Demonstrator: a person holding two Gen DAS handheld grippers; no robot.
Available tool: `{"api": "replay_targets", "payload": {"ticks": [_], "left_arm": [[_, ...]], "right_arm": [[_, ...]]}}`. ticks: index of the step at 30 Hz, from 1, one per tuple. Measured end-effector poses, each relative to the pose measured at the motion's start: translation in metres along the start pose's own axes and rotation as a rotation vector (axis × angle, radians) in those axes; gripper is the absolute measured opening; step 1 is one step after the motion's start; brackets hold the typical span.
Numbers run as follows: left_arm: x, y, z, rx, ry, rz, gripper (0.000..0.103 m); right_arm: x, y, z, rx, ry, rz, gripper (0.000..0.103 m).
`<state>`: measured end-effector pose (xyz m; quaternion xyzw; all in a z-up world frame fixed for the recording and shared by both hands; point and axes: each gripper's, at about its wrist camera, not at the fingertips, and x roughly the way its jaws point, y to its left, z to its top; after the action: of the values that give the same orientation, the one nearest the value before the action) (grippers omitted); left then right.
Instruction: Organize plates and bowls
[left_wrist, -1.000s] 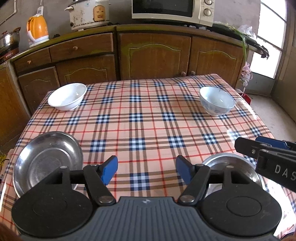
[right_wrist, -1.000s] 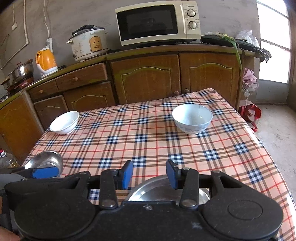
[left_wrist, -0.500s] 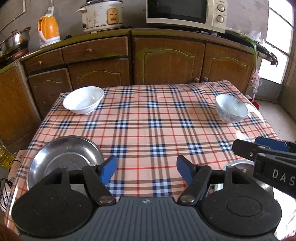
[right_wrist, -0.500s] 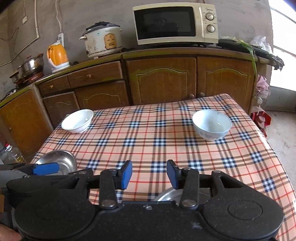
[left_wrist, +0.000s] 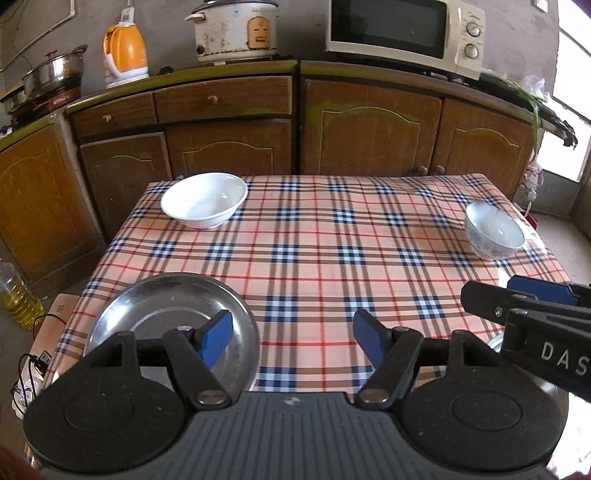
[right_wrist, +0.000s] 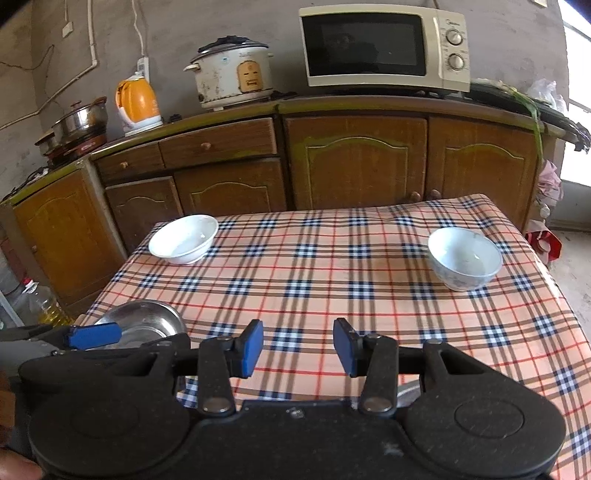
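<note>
On the plaid table (left_wrist: 314, 251) a steel plate (left_wrist: 166, 317) lies at the near left, partly behind my left gripper (left_wrist: 291, 334), which is open and empty. A wide white bowl (left_wrist: 204, 199) stands at the far left and a smaller blue-patterned bowl (left_wrist: 494, 230) at the far right. My right gripper (right_wrist: 298, 345) hovers over the near edge, open with nothing between its fingers. A second steel plate (right_wrist: 408, 389) shows only as a sliver under it. The right wrist view also holds the white bowl (right_wrist: 183, 238), the patterned bowl (right_wrist: 464, 256) and the left steel plate (right_wrist: 144, 323).
Wooden cupboards (right_wrist: 354, 162) run behind the table, carrying a microwave (right_wrist: 384, 46), a rice cooker (right_wrist: 234, 74), an orange kettle (right_wrist: 136, 101) and a steel pot (right_wrist: 79, 120). An oil bottle (left_wrist: 20, 299) and a cardboard box (left_wrist: 55, 321) with cables stand on the floor at the left.
Both grippers have drawn back from the table and risen a little. The near right steel plate has slid almost out of view beneath them. Nothing on the table moved.
</note>
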<state>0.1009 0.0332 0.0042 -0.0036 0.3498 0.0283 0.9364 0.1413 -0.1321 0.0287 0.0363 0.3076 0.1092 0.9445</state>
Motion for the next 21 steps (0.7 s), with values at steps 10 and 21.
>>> {"api": "replay_targets", "payload": {"ticks": [10,21], "left_arm": [[0.003,0.024,0.004,-0.027,-0.003,0.026,0.073],[0.009,0.051,0.008,-0.059,-0.002,0.053,0.074]], "right_arm": [[0.01,0.026,0.009,-0.021,0.002,0.023,0.053],[0.026,0.058,0.017,-0.052,0.012,0.046,0.053]]}}
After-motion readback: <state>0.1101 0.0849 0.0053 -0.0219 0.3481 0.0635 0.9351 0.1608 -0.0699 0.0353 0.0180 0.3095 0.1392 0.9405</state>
